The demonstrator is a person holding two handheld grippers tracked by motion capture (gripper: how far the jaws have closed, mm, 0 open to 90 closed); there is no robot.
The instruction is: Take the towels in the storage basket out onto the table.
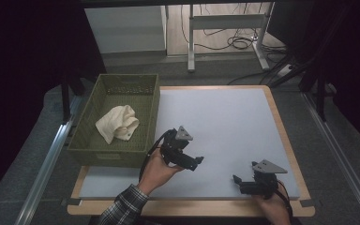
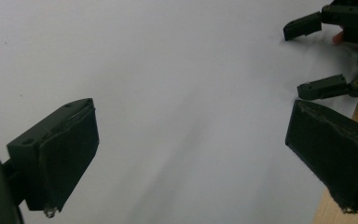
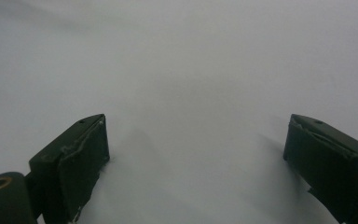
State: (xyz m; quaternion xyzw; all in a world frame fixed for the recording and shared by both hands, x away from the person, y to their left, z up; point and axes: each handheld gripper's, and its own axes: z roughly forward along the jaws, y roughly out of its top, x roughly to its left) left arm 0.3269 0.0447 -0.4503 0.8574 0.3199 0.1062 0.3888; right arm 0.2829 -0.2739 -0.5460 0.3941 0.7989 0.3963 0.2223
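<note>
From the high view, a crumpled cream cloth [image 1: 118, 123] lies in the olive-green woven plastic basket [image 1: 86, 124] at ten o'clock on the pale matte surface [image 1: 225, 122], well apart from the left gripper [image 1: 198, 162] and the right gripper [image 1: 236, 180]. The left gripper view shows its padded black jaws apart over bare surface, with the right gripper at two o'clock. The right gripper view shows its jaws also apart.

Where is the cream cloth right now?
In the high view, the cream cloth lies crumpled inside the green basket at the table's left, beyond the left tongs.
</note>
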